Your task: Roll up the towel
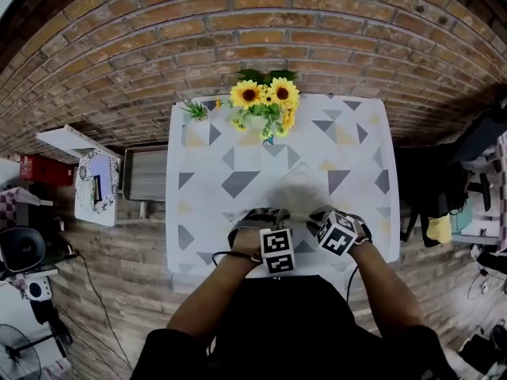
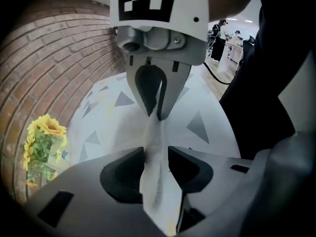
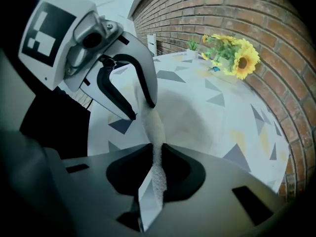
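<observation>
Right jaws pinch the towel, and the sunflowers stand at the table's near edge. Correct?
No: the sunflowers stand at the table's far edge, by the brick wall, per the head view. The right gripper does pinch the towel in its jaws.

The white towel [image 3: 159,181] is showing a nubby, matt terry cloth. The fingers [image 3: 185,172] of the right gripper [image 3: 154,149] are looking like dull black plastic set in smooth grey plastic. The surface [image 1: 238,153] is wearing a smooth, matt printed covering, and the brick wall [image 1: 317,38] is looking rough.
</observation>
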A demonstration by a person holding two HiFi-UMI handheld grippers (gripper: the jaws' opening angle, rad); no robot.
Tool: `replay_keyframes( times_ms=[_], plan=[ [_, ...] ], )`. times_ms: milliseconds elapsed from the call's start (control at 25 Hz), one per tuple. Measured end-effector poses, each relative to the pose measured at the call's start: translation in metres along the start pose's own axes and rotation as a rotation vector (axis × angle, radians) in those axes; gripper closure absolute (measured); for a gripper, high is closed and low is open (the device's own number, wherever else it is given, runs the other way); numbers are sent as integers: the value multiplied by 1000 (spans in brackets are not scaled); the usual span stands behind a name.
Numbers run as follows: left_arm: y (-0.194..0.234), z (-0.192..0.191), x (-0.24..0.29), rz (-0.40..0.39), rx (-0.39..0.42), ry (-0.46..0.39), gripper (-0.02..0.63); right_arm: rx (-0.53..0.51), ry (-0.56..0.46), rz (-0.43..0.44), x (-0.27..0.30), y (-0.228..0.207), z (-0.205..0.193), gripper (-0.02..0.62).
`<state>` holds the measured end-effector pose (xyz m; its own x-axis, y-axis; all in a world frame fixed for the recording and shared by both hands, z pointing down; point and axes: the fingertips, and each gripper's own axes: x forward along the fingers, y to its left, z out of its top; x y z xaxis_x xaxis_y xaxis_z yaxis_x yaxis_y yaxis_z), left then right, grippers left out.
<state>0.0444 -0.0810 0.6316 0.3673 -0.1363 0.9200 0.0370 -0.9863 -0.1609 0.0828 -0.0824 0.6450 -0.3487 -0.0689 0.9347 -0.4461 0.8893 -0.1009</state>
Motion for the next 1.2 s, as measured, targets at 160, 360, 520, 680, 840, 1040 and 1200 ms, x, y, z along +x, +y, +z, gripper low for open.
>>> replay_keyframes(
  times_ms=[160,360,520,680,840,1040,1200],
  plan=[
    [6,6,7,4,-32,-8,445,1,5,-6,0,-12,1,518],
    [26,0,17,-8,-100,-3,446,0,-4,-46,-2,-32,9,493],
    [43,-4,18,-30,-182,-31,446,-46,-98,-143,-16,-48,26,486],
    [61,-8,14,-20,-228,-42,446,-166,-152,-133,-18,-30,39,505],
    [73,-8,9,1,-231,-42,446,-218,-95,-129,1,-21,37,467],
    [71,-5,0,13,-190,-45,449,-198,-81,-169,8,-38,40,440],
    [55,-1,0,-26,-136,-25,447,-191,-104,-173,3,-50,47,454]
  ],
)
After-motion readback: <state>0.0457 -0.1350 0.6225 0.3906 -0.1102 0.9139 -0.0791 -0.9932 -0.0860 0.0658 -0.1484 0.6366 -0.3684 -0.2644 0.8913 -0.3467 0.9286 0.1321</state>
